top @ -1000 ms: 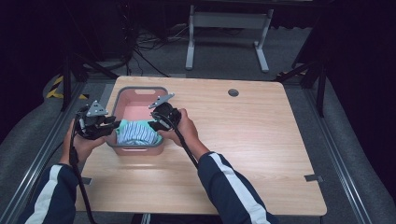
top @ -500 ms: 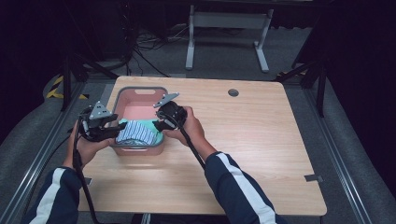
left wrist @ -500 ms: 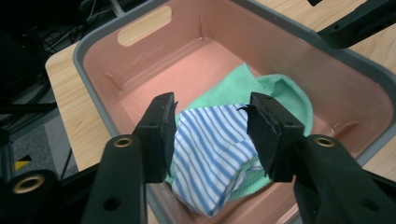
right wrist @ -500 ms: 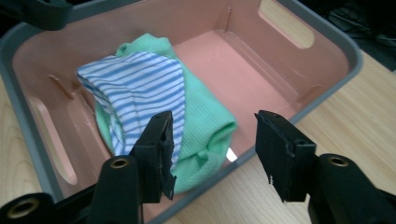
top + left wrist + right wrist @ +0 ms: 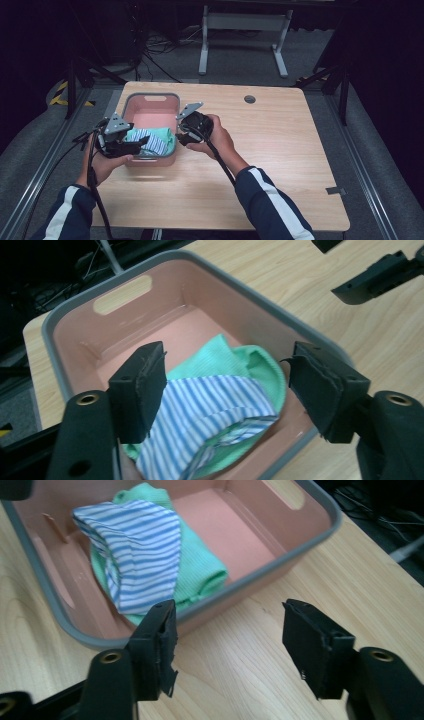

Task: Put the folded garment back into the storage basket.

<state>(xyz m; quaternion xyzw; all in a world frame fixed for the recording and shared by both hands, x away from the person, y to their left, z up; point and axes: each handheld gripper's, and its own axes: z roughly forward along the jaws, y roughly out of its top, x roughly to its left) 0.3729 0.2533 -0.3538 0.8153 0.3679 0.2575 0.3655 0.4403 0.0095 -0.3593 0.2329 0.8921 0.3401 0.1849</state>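
A folded bundle of cloth, a blue-and-white striped piece (image 5: 210, 410) wrapped over a mint-green knit piece (image 5: 235, 362), lies in the near end of a pink basin (image 5: 150, 100) with a grey rim, pressed up against the wall closest to the person. The bundle looks soft, light and limp, likely to sag and unfold if lifted by a single layer; the surest hold would seem to be a pinch across the thick rolled fold, where both fabrics stack, rather than on a loose edge. In the right gripper view the striped piece (image 5: 137, 550) drapes over the green piece (image 5: 200, 575), whose rounded roll faces the basin's bare pink floor. The rest of the basin (image 5: 310, 520) holds nothing else, and a slot handle is cut into each end wall. The left gripper (image 5: 225, 385) hangs above the near end of the basin, its jaws spread wide to either side of the bundle and gripping nothing; whether they touch the cloth cannot be told. The right gripper (image 5: 227, 645) sits just outside the basin's long wall, over the bare wood, its jaws likewise wide apart and empty. From the high view the left gripper (image 5: 131, 145) and the right gripper (image 5: 187, 135) flank the basin on a light wooden table (image 5: 280, 160), the person's sleeved forearms reaching in from below, with a small round dark port (image 5: 250, 99) set into the far part of the tabletop.
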